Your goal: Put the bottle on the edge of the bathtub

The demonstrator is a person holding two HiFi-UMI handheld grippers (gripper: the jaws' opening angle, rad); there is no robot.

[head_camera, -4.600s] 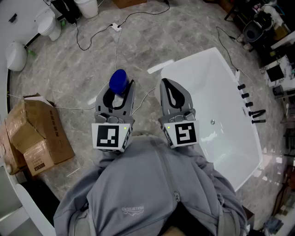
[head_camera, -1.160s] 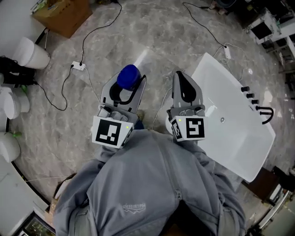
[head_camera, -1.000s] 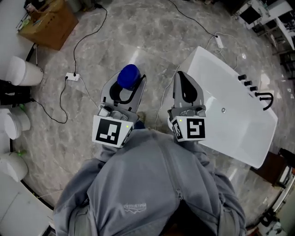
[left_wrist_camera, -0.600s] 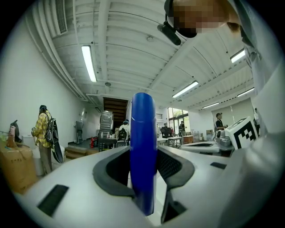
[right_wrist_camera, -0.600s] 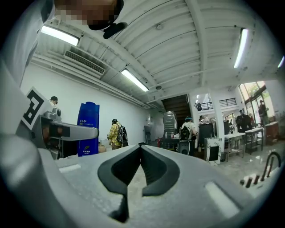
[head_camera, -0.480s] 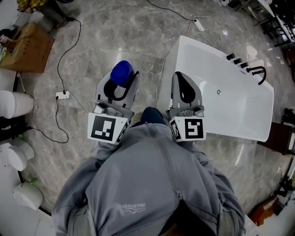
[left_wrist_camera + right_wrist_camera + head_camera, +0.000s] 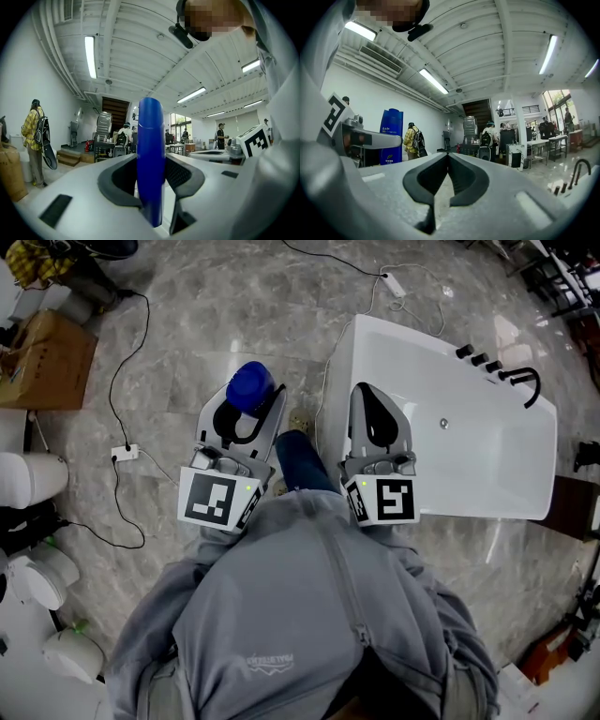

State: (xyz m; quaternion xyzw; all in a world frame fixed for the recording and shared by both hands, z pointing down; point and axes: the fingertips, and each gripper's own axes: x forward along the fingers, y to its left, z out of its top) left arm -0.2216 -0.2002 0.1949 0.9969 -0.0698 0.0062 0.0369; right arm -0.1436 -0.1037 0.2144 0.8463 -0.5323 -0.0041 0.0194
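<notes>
1 blue bottle [image 7: 248, 387] sits clamped in left gripper's [image 7: 246, 411] half-closed jaws, left of 1 bathtub [image 7: 473, 442]. Right gripper [image 7: 367, 396] is empty, jaws together, over bathtub's left side.

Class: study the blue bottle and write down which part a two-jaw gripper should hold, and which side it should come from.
Grip the blue bottle on its body below the cap, with pads on the two broad flat faces, coming in from a narrow edge. It stands upright and is slim edge-on, so those faces likely seat well. The left gripper holds it this way.

The bottle [image 7: 248, 387] is between cardboard box [image 7: 42, 362] and bathtub [image 7: 487, 470]
</notes>
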